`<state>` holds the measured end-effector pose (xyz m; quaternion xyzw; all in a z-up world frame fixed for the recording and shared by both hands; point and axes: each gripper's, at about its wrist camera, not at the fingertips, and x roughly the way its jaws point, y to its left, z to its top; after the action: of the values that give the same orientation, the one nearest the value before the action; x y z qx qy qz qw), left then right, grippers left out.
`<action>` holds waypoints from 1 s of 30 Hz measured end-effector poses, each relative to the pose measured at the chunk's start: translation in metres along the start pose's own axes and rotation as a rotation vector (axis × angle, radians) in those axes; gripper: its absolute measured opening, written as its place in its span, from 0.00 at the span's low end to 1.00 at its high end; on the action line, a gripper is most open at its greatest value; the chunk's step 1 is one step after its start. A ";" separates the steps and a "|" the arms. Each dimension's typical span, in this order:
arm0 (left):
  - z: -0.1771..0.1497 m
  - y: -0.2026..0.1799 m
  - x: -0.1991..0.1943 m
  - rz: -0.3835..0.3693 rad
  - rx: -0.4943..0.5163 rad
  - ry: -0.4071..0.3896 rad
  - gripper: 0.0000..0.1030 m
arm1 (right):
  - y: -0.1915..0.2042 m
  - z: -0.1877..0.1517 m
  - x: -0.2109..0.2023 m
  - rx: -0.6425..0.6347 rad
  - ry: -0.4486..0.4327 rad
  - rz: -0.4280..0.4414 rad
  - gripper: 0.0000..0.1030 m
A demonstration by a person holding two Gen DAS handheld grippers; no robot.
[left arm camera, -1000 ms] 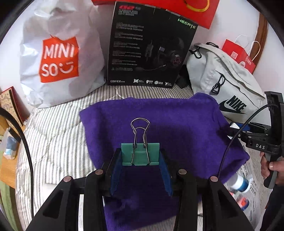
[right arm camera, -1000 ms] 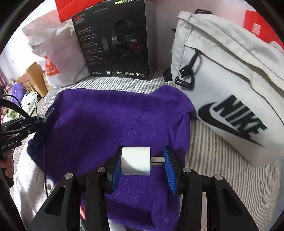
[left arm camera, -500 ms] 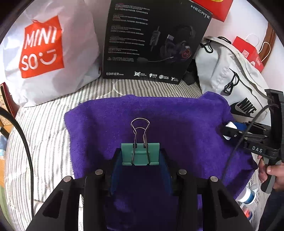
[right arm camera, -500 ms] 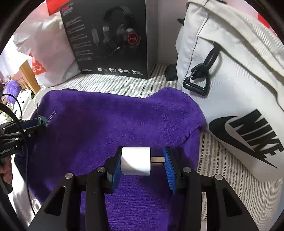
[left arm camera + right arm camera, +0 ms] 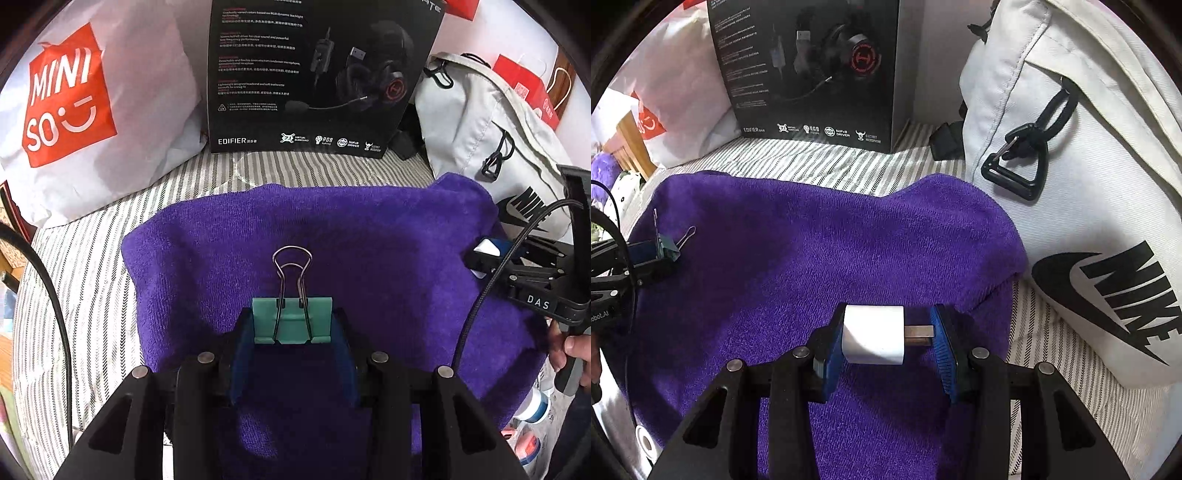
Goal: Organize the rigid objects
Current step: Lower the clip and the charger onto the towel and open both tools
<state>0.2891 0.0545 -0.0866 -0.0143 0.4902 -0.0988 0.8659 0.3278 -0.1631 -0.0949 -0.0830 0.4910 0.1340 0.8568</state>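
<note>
My left gripper (image 5: 291,325) is shut on a green binder clip (image 5: 291,319), whose wire handles stick up forward over the purple towel (image 5: 351,229). My right gripper (image 5: 884,334) is shut on a white plug adapter (image 5: 873,334); its metal prongs (image 5: 918,332) press against the right pad. Both hang just above the towel, which lies on a striped bedsheet (image 5: 92,266). In the right wrist view the left gripper (image 5: 653,254) with the clip (image 5: 668,249) shows at the left edge. The left wrist view shows the right gripper (image 5: 491,258) at the towel's right side.
Behind the towel stand a black headset box (image 5: 314,74), a white Miniso bag (image 5: 85,110) and a white Nike bag (image 5: 1089,184). A red paper bag (image 5: 524,88) is at the far right. A hand (image 5: 569,347) holds the right gripper. Small bottles (image 5: 535,406) lie off the towel.
Both grippers have come forward and lower toward the towel, still holding the clip and the adapter. The box and bags now look larger and closer.
</note>
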 end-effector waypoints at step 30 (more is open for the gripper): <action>-0.037 -0.006 -0.051 0.071 -0.021 -0.025 0.54 | -0.003 -0.042 -0.074 0.040 -0.032 0.071 0.66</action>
<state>0.2312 0.0607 -0.0617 -0.0070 0.4807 -0.0627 0.8746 0.2588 -0.1884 -0.0517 -0.0460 0.4825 0.1560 0.8606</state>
